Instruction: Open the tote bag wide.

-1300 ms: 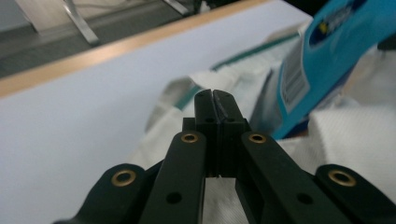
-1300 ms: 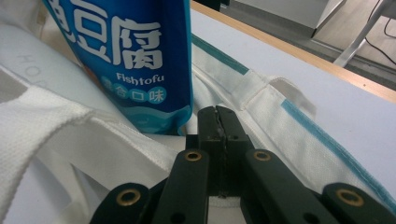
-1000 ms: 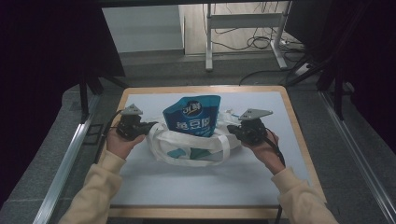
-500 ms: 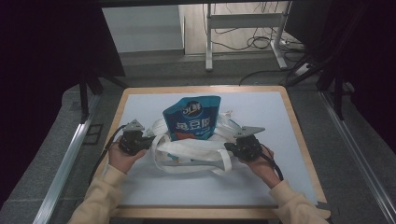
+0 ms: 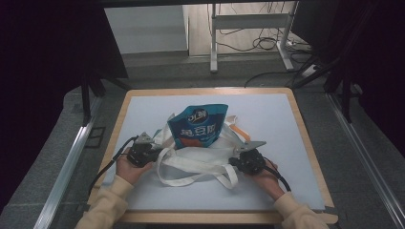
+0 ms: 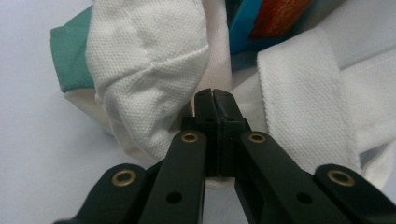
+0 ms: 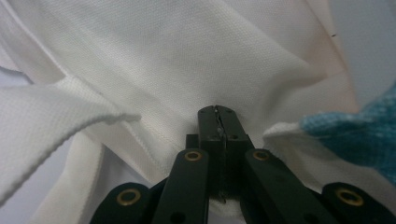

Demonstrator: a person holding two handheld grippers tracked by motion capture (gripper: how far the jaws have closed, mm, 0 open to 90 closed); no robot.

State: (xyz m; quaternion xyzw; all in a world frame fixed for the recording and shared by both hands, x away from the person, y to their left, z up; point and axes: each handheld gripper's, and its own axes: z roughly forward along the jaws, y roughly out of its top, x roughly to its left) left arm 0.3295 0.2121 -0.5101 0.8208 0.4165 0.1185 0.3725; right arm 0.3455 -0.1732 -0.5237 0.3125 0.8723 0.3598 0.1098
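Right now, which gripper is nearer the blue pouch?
Left. The left gripper sits just below the blue pouch's lower left corner, clamped on the white tote bag. The right gripper is farther off, at the bag's right side.

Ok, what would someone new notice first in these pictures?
A bright blue pouch stands out mid-table, its lower end tucked into a white cloth tote bag. The left gripper and right gripper sit at the bag's two sides, jaws shut, seemingly pinching its fabric.
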